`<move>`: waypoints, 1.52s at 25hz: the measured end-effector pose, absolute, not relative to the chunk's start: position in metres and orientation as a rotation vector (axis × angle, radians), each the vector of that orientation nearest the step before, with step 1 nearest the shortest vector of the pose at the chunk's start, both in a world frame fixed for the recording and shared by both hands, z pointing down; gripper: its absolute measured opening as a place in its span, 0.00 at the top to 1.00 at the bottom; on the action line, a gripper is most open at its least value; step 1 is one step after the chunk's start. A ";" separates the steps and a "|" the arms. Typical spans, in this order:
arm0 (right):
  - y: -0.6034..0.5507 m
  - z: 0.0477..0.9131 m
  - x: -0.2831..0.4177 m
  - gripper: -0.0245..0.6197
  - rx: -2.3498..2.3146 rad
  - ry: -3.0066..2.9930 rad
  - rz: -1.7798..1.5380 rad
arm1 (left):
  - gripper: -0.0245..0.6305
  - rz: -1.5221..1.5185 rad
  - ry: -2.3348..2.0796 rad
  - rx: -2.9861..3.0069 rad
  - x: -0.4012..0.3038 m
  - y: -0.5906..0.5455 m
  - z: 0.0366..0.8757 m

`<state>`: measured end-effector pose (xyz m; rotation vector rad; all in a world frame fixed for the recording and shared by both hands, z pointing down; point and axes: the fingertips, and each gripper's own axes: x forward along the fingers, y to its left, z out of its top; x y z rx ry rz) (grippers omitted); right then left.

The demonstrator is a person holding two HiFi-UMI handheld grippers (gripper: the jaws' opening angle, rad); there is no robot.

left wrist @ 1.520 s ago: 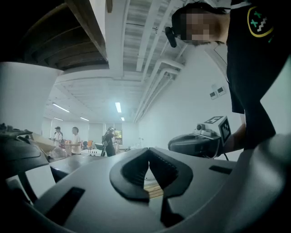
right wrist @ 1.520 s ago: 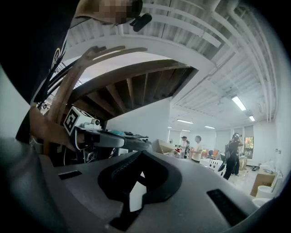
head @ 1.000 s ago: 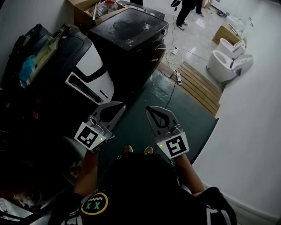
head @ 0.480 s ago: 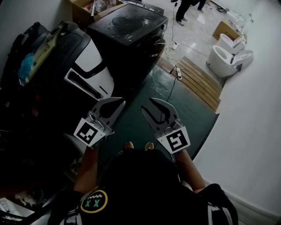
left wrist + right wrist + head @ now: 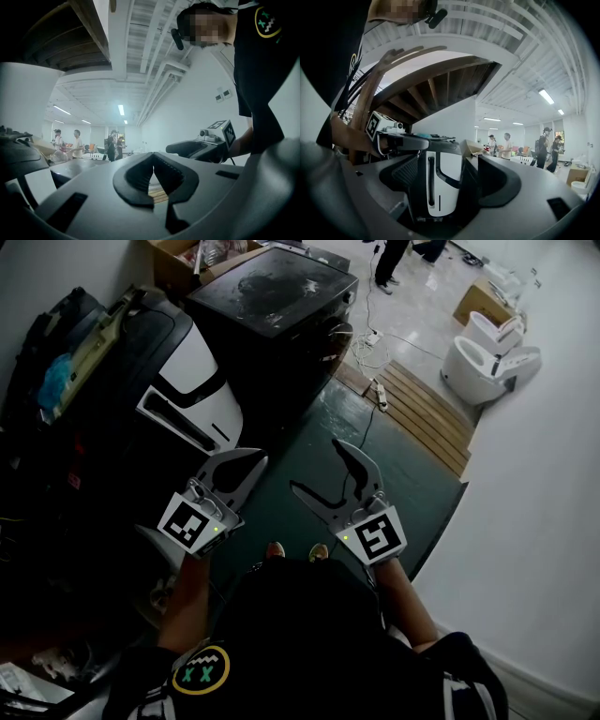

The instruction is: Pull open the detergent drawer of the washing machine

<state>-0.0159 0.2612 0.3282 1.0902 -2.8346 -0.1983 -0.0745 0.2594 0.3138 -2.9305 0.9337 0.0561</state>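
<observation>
The washing machine (image 5: 141, 352) stands at the left in the head view, dark with a white front panel (image 5: 202, 381). A long dark slot (image 5: 178, 425) runs along that panel; I cannot tell whether it is the detergent drawer. My left gripper (image 5: 260, 460) hovers just right of the panel, shut and empty, its jaws meeting in the left gripper view (image 5: 152, 155). My right gripper (image 5: 314, 465) hangs beside it over the green floor. Its jaws are opening with nothing between them. Through their gap the right gripper view (image 5: 450, 176) shows the white panel (image 5: 443, 180) farther off.
A black machine (image 5: 272, 296) stands behind the washer, with cardboard boxes (image 5: 178, 259) beyond it. A power strip (image 5: 380, 404) with cables, wooden slats (image 5: 427, 418) and white toilets (image 5: 487, 362) lie to the right. A person (image 5: 394, 259) stands far back. A white wall (image 5: 534, 521) runs along the right.
The right gripper's jaws have gone from shut to wide apart. The left gripper has stayed shut in the same place.
</observation>
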 end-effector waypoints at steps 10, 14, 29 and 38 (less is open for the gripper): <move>0.255 0.344 -0.016 0.03 1.058 -2.794 -0.173 | 0.93 0.055 0.939 -2.923 -0.073 0.257 0.315; 0.256 0.346 -0.007 0.03 1.062 -2.790 -0.173 | 0.93 0.035 0.948 -2.909 -0.069 0.255 0.318; 0.247 0.361 0.062 0.03 1.043 -2.797 -0.148 | 0.93 -0.014 0.999 -2.911 -0.005 0.257 0.329; 0.189 0.383 0.062 0.03 1.044 -2.763 -0.165 | 0.93 -0.011 0.988 -2.917 -0.005 0.196 0.351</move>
